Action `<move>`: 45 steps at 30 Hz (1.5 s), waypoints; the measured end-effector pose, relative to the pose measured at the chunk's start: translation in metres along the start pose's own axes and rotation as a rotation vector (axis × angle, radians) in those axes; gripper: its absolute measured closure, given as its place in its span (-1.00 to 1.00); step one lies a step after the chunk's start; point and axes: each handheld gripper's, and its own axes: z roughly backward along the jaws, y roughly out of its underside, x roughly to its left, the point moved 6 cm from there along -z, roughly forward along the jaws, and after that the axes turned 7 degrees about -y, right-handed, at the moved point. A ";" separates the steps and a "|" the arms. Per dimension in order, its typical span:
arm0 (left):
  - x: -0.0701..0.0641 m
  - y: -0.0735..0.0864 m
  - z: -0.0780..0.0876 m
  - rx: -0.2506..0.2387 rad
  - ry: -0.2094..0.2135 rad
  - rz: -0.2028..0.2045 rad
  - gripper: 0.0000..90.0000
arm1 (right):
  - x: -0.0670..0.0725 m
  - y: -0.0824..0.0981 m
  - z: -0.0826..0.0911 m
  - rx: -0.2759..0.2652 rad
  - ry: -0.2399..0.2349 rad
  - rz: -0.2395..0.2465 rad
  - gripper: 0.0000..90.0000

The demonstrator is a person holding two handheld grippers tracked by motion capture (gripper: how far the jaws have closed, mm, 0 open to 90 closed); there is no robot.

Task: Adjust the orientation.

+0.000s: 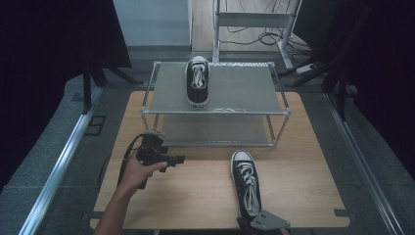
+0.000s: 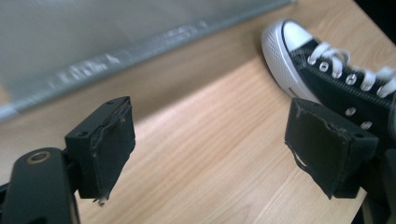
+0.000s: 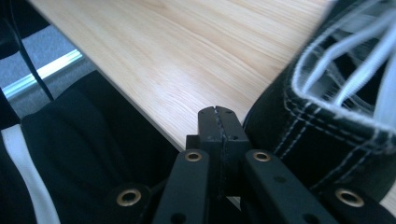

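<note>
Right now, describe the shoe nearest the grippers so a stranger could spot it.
Start at the wooden table, in front of the metal rack. The near sneaker lies flat there, toe toward the rack. Its twin sits on the rack's top shelf.

A light wooden table (image 1: 303, 161) stands on grey carpet (image 1: 44, 142), with dark curtains (image 1: 44, 44) at both sides and cables (image 1: 254, 34) behind.

Black sneaker (image 1: 246, 182) with white laces and toe cap lies upright on the table's near edge.
</note>
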 end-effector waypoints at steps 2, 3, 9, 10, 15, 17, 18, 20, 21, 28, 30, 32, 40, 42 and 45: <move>-0.002 0.007 -0.007 0.008 0.009 0.004 -0.63 | -0.006 0.003 0.006 -0.009 0.012 -0.013 1.00; -0.003 0.009 -0.009 0.010 0.010 0.007 -0.63 | -0.010 0.005 0.010 -0.011 0.020 -0.021 1.00; -0.005 0.021 -0.023 0.034 -0.008 0.009 -0.63 | -0.029 0.012 0.026 -0.014 0.070 -0.033 1.00; -0.005 0.022 -0.024 0.032 -0.013 0.009 -0.62 | -0.032 0.012 0.028 -0.013 0.071 -0.034 1.00; -0.005 0.027 -0.024 0.009 -0.024 0.019 -0.60 | -0.047 0.014 0.036 -0.021 0.097 -0.056 1.00; -0.004 0.030 -0.024 0.010 -0.027 0.016 -0.60 | -0.049 0.014 0.038 -0.024 0.102 -0.060 1.00; -0.004 0.031 -0.025 0.009 -0.031 0.017 -0.60 | -0.049 0.014 0.037 -0.027 0.097 -0.061 0.99; -0.004 0.034 -0.025 0.010 -0.026 0.014 -0.60 | -0.045 0.010 0.038 -0.043 0.064 -0.049 0.82; -0.004 0.035 -0.025 0.008 -0.026 0.012 -0.60 | -0.040 0.005 0.039 -0.064 0.026 -0.046 0.72; -0.004 0.043 -0.029 0.004 -0.029 0.006 -0.60 | -0.025 -0.042 0.065 -0.163 -0.002 0.047 0.09; -0.004 0.046 -0.031 0.006 -0.026 0.004 -0.59 | -0.029 -0.054 0.070 -0.154 -0.002 0.044 -0.05; -0.004 0.048 -0.034 0.008 -0.025 0.005 -0.59 | -0.037 -0.065 0.072 -0.133 0.020 0.049 -0.10; -0.003 0.053 -0.037 0.024 -0.029 0.004 -0.58 | -0.070 -0.088 0.054 -0.018 0.022 0.021 -0.35; -0.004 0.055 -0.036 0.023 -0.030 0.007 -0.58 | -0.077 -0.093 0.048 0.007 0.001 0.001 -0.40; -0.008 0.056 -0.035 0.018 -0.020 0.003 -0.58 | -0.085 -0.097 0.037 0.053 -0.016 -0.018 -0.45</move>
